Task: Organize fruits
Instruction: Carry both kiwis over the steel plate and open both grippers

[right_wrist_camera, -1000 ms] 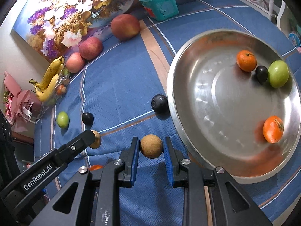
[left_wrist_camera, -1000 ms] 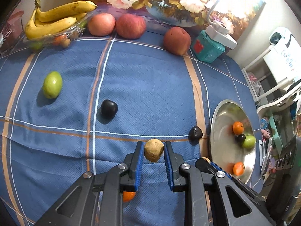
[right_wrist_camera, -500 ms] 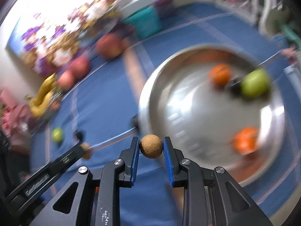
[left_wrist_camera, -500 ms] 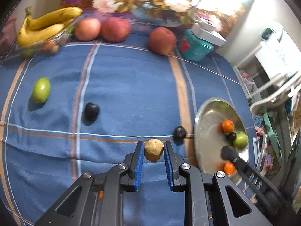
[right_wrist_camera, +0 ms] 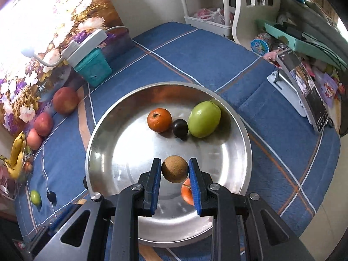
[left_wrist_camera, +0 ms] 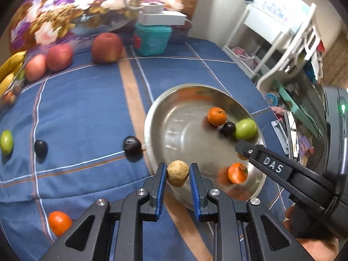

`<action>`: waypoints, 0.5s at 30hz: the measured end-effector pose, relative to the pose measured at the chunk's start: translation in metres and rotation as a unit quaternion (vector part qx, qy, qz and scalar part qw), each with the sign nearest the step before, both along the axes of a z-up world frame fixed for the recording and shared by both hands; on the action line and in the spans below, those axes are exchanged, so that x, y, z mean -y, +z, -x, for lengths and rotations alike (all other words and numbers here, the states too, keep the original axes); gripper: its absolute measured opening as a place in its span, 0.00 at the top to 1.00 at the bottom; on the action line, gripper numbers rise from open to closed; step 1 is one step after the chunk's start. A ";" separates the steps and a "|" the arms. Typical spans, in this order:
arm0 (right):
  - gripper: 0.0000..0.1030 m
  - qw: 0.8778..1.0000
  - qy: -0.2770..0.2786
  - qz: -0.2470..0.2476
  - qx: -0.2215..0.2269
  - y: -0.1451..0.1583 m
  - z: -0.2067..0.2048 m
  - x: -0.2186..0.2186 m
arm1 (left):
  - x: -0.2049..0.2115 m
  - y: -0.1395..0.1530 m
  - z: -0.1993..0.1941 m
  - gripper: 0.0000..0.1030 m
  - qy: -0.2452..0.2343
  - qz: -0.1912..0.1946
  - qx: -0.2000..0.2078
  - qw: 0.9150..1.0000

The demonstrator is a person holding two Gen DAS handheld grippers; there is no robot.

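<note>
My left gripper (left_wrist_camera: 177, 175) is shut on a brown round fruit (left_wrist_camera: 177, 173) held at the near rim of the steel bowl (left_wrist_camera: 161, 130). My right gripper (right_wrist_camera: 175, 169) is shut on another brown round fruit (right_wrist_camera: 174, 169) held over the inside of the bowl (right_wrist_camera: 121, 150). The bowl holds two oranges (right_wrist_camera: 159, 120), a dark plum (right_wrist_camera: 179, 127) and a green fruit (right_wrist_camera: 204, 119). The right gripper's arm (left_wrist_camera: 274, 167) reaches over the bowl's right side in the left wrist view.
On the blue cloth lie two dark plums (left_wrist_camera: 132, 145), a green fruit (left_wrist_camera: 6, 141) and an orange (left_wrist_camera: 59, 222). Apples (left_wrist_camera: 106, 47) and bananas (right_wrist_camera: 15, 156) line the back by a teal box (left_wrist_camera: 152, 39). A shelf (right_wrist_camera: 239, 4) stands off the right edge.
Both grippers have swung right toward the bowl with their brown fruits. The right one now hangs over the bowl's inside, the left one at its near rim.
</note>
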State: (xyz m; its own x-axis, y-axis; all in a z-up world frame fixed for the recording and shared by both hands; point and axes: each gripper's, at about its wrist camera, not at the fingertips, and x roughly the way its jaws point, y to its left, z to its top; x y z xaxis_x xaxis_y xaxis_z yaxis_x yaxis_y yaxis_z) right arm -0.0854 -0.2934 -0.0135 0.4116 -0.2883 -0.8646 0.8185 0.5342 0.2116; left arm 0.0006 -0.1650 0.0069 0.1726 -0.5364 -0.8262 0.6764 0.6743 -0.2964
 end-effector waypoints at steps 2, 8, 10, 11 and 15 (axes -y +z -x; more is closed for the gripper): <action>0.74 1.000 0.005 -0.001 0.001 0.000 0.000 0.000 | 0.003 -0.001 0.003 0.78 -0.004 0.001 0.009 1.000; 0.74 1.000 0.023 0.006 0.002 -0.001 -0.006 -0.006 | 0.007 -0.009 0.006 0.78 -0.008 0.004 0.016 1.000; 0.74 1.000 0.030 0.007 -0.001 -0.003 -0.009 -0.009 | 0.008 -0.011 0.006 0.78 -0.010 0.002 0.018 1.000; 0.74 0.999 0.033 0.005 -0.003 -0.004 -0.010 -0.010 | 0.008 -0.012 0.006 0.78 -0.010 0.001 0.018 1.000; 0.74 0.999 0.042 -0.002 -0.011 -0.011 -0.015 -0.013 | 0.009 -0.012 0.006 0.78 -0.008 0.001 0.017 1.000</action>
State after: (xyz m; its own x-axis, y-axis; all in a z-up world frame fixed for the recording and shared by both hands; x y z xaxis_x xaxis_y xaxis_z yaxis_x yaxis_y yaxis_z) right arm -0.0703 -0.2808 -0.0244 0.4143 -0.2512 -0.8748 0.7760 0.5998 0.1952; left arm -0.0054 -0.1738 -0.0050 0.1922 -0.5411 -0.8187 0.6975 0.6622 -0.2739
